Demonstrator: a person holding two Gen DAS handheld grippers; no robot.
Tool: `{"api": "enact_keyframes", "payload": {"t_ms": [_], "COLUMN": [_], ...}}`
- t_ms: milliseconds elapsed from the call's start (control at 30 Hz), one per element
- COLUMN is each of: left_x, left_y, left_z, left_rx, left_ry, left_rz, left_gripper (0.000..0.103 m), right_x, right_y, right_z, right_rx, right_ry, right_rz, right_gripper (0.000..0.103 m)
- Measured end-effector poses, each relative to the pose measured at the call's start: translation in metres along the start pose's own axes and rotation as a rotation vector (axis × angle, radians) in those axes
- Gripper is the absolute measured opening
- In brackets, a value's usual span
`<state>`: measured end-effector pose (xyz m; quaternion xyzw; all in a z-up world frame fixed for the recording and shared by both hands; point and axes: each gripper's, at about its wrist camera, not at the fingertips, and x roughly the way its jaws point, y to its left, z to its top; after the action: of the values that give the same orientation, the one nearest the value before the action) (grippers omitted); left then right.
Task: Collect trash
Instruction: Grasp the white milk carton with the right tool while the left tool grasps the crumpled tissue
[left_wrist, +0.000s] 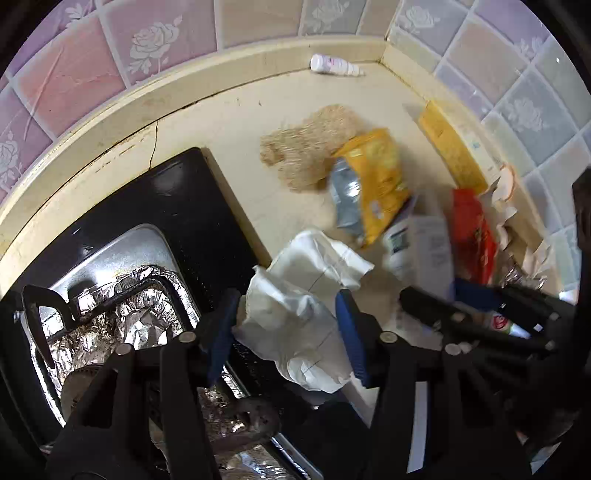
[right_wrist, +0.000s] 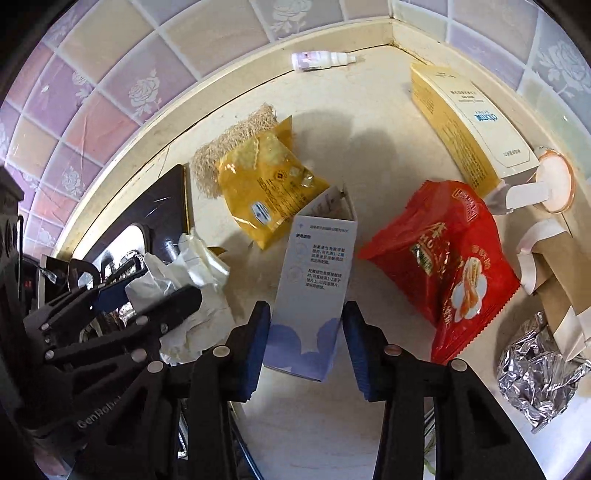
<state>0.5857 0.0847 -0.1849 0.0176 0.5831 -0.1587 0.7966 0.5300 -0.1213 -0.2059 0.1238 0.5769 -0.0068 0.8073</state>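
Observation:
My left gripper (left_wrist: 286, 334) is shut on a crumpled white tissue (left_wrist: 299, 295), held over the stove's edge; it also shows in the right wrist view (right_wrist: 184, 273). My right gripper (right_wrist: 304, 332) is open, its blue pads on either side of a pale blue and white carton (right_wrist: 314, 280) that lies on the counter, touching on the left, a small gap on the right. A yellow snack bag (right_wrist: 269, 188), a red snack bag (right_wrist: 447, 266), a yellow and white box (right_wrist: 465, 129) and crumpled foil (right_wrist: 535, 373) lie on the counter.
A small white bottle (right_wrist: 321, 60) lies by the tiled back wall. A loofah pad (left_wrist: 306, 147) lies behind the yellow bag. A black stove with a foil-lined burner (left_wrist: 129, 314) is at the left. Cardboard scraps (right_wrist: 554, 273) and a round lid (right_wrist: 556, 181) sit at the right.

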Motion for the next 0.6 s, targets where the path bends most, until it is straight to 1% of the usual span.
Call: {"api": "enact_keyframes", "payload": {"t_ms": [33, 67, 167, 300, 467, 500, 600], "left_x": [-0.002, -0.005, -0.014, -0.026, -0.04, -0.046, -0.056], "left_y": [0.0, 0.002, 0.001, 0.005, 0.013, 0.016, 0.02], "left_z": [0.001, 0.002, 0.003, 0.001, -0.007, -0.009, -0.015], "left_rx": [-0.003, -0.021, -0.018, -0.058, -0.108, -0.129, -0.16], "left_ry": [0.002, 0.011, -0.018, -0.046, -0.059, -0.062, -0.076], "left_rz": [-0.011, -0.04, -0.039, -0.079, -0.132, -0.155, -0.186], "left_gripper": [0.014, 0.013, 0.013, 0.012, 0.012, 0.012, 0.012], "right_x": [0.0, 0.0, -0.003, -0.013, -0.04, -0.046, -0.068], "right_y": [0.002, 0.004, 0.007, 0.005, 0.001, 0.001, 0.002], "right_z": [-0.002, -0.004, -0.009, -0.017, -0.029, -0.031, -0.039], "right_rx": [-0.006, -0.017, -0.03, -0.017, -0.001, 0.0, -0.012], "right_ry": [0.0, 0.0, -0.002, -0.027, -0.064, -0.072, -0.104], "right_rz": [0.002, 0.002, 0.01, 0.026, 0.068, 0.079, 0.111], "right_gripper": [0.038, 0.037, 0.037, 0.036, 0.036, 0.036, 0.036]}}
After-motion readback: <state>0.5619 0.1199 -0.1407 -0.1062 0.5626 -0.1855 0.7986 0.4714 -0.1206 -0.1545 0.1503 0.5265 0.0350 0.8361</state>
